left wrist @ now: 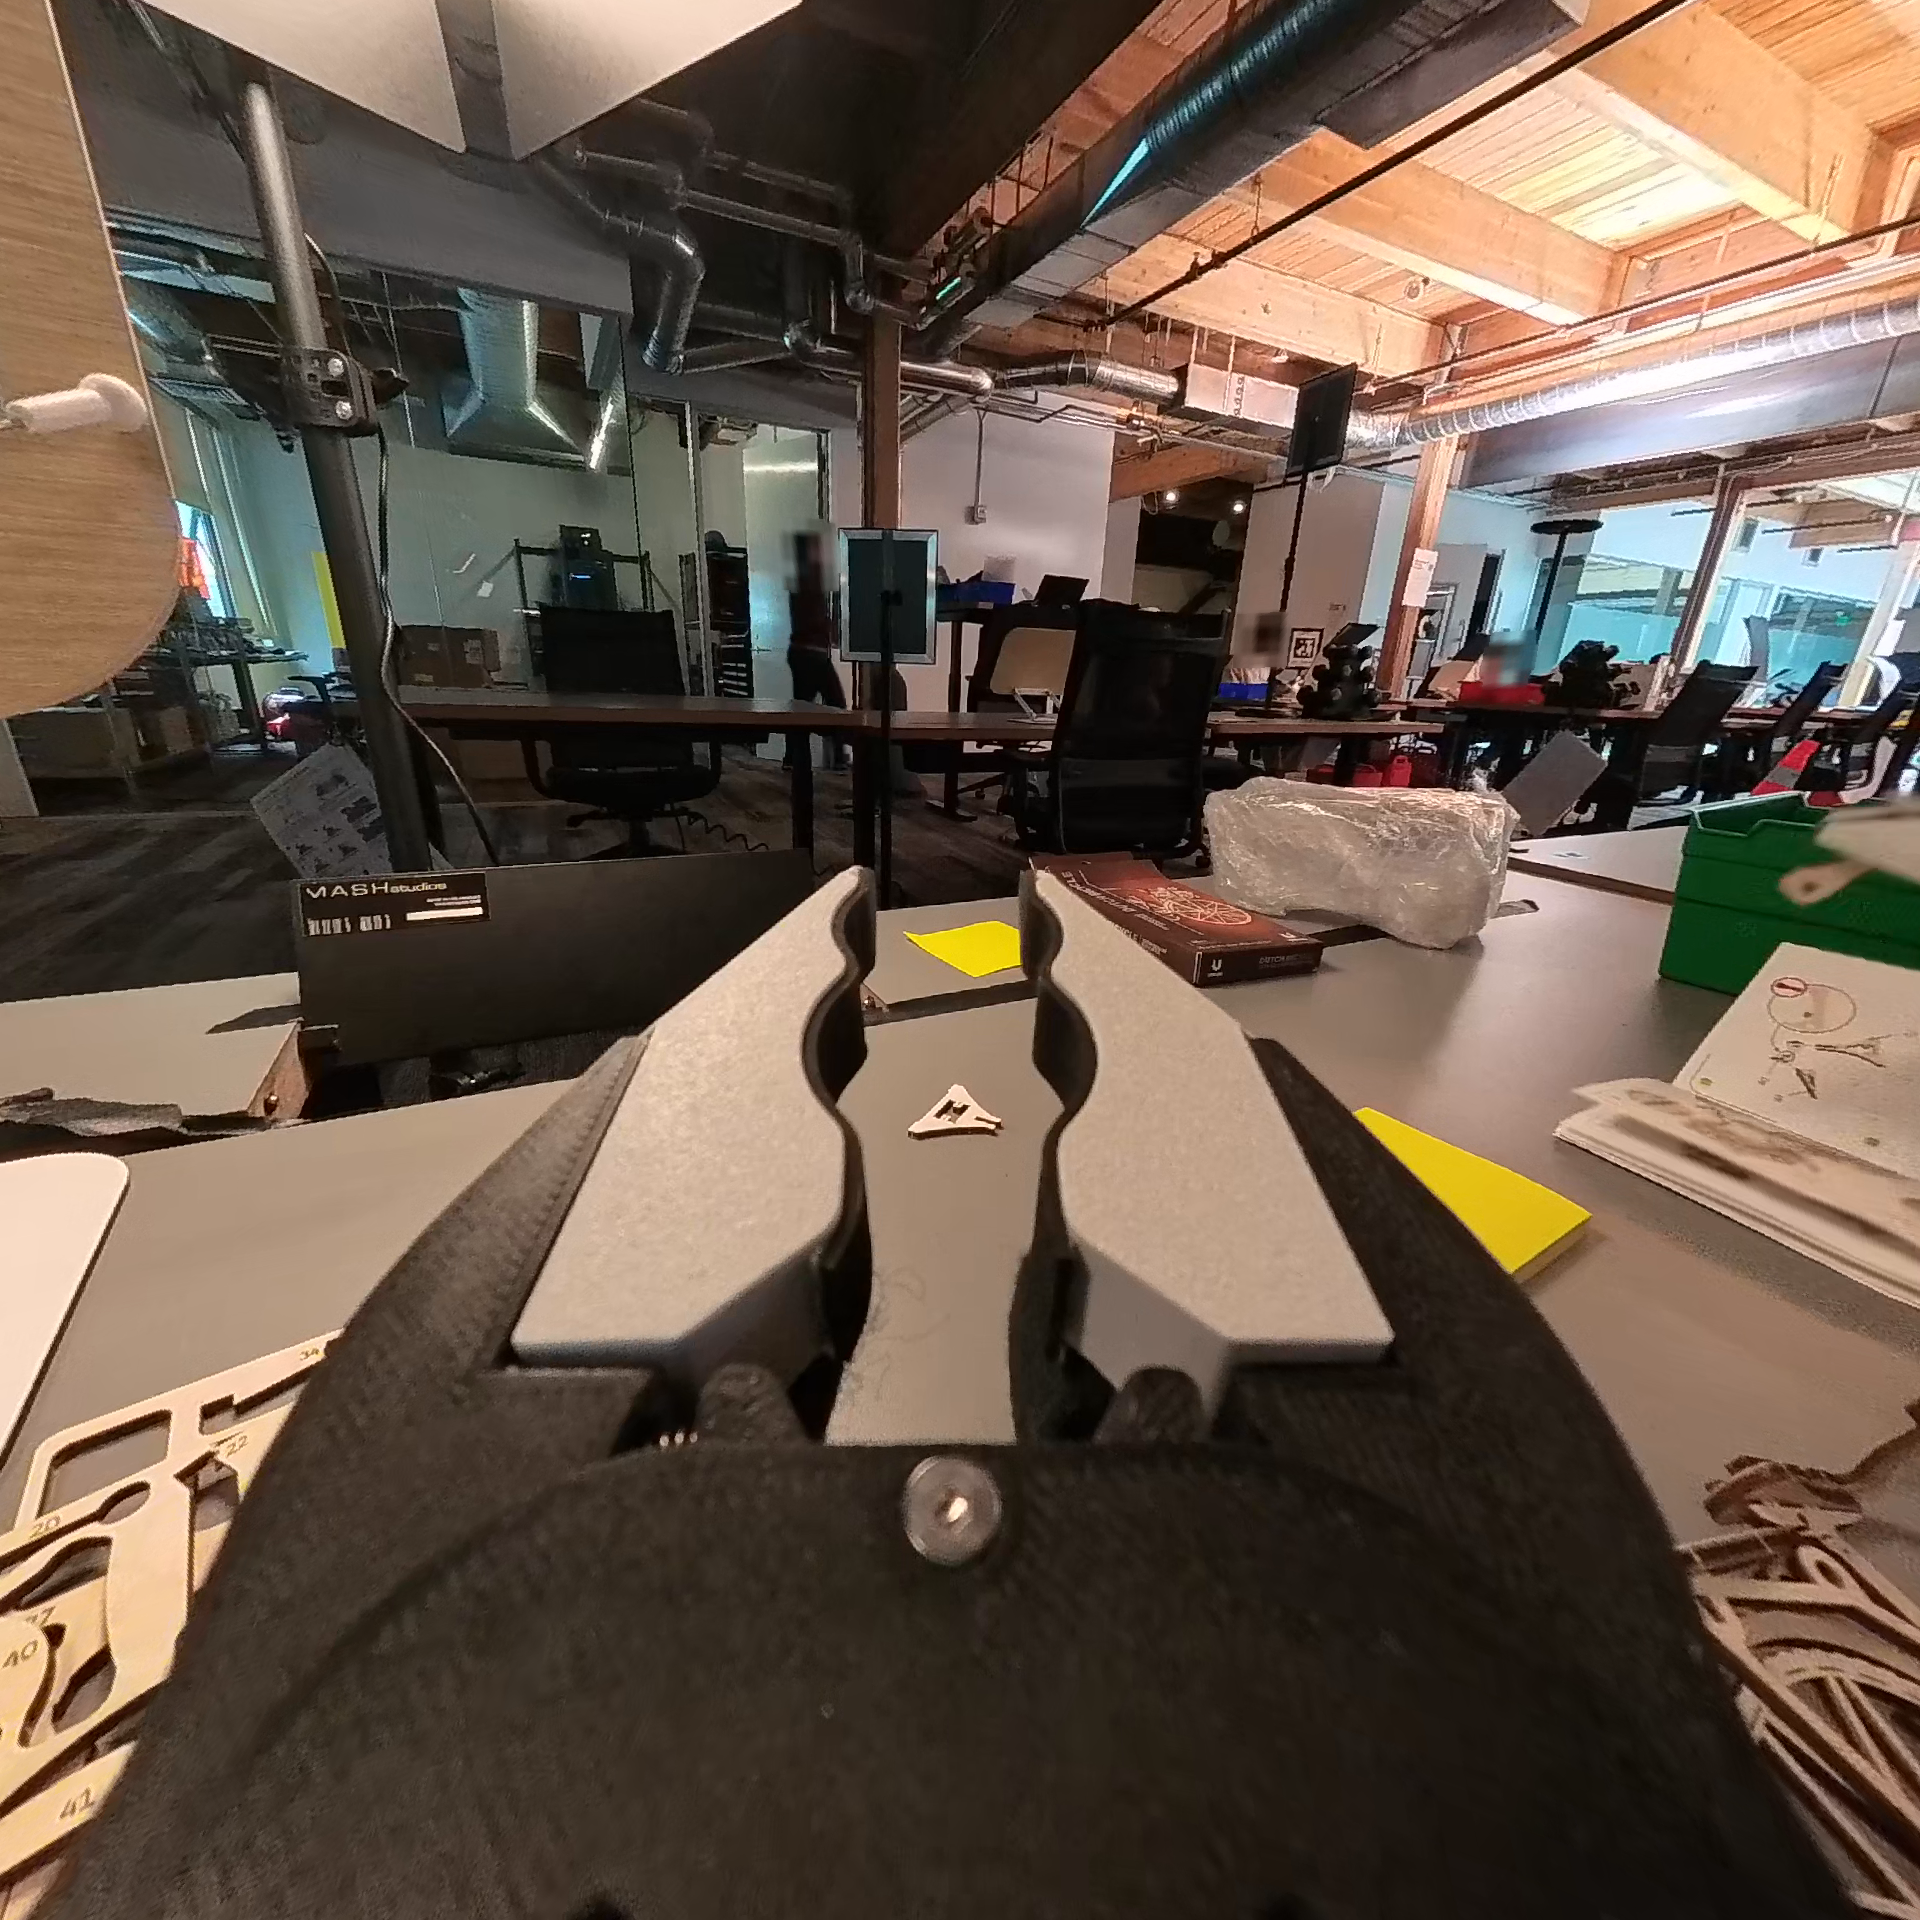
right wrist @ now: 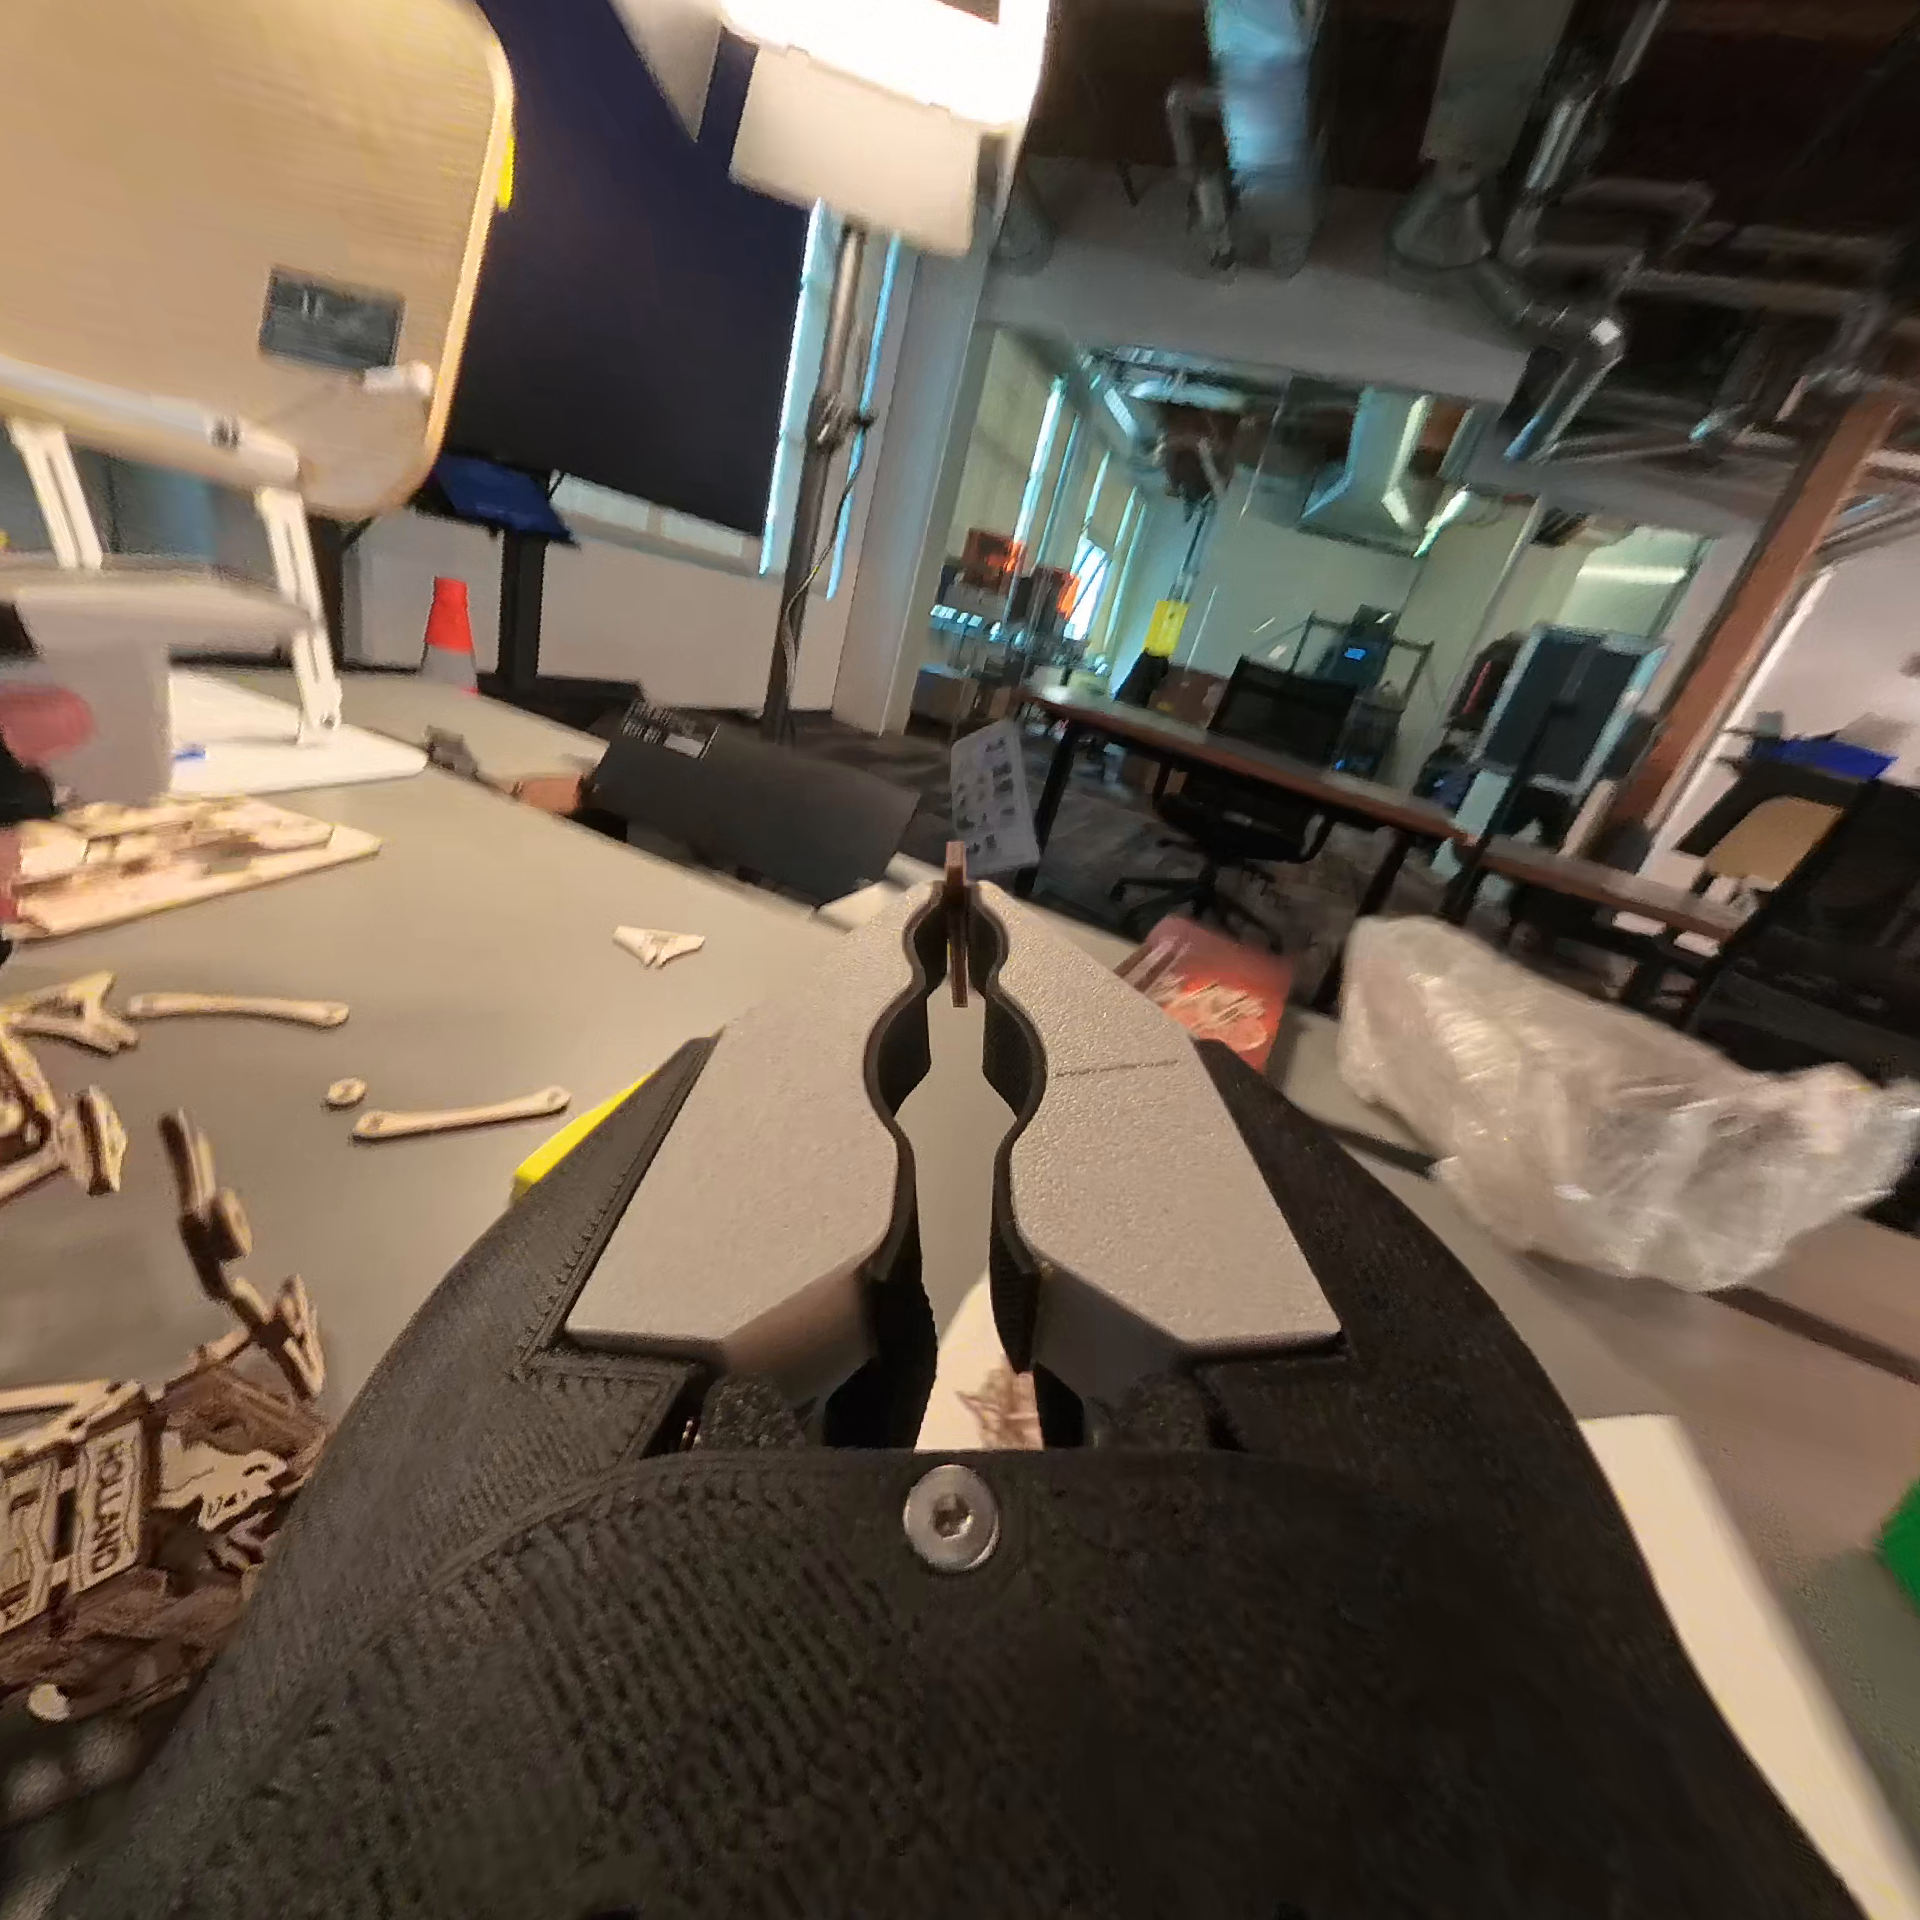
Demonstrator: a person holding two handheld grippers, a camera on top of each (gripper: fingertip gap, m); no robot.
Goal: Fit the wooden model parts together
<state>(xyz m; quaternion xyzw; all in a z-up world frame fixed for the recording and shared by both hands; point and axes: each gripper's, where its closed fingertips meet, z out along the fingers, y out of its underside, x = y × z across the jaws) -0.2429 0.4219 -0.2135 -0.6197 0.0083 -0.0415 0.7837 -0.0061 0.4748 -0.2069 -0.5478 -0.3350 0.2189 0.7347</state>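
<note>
On my grey desk [left wrist: 1351, 1340] a yellow sticky pad [left wrist: 1475, 1195] lies beside an open instruction booklet [left wrist: 1787, 1101], green box [left wrist: 1766, 904] just behind it. Farther back sit a second yellow note [left wrist: 966, 945], a dark red carton [left wrist: 1184, 914] and a bubble-wrap bundle [left wrist: 1361, 862] just right of it. Black office chair [left wrist: 1122, 727] beyond the desk; orange cone [right wrist: 449, 634] far left.

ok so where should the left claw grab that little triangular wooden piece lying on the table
Probably across its two slanted edges near the narrow tip, coming straight down from above. The triangular piece lies flat on the table, so only its thin edges offer a grip. The open left claw already frames it; the right claw is occupied.
</note>
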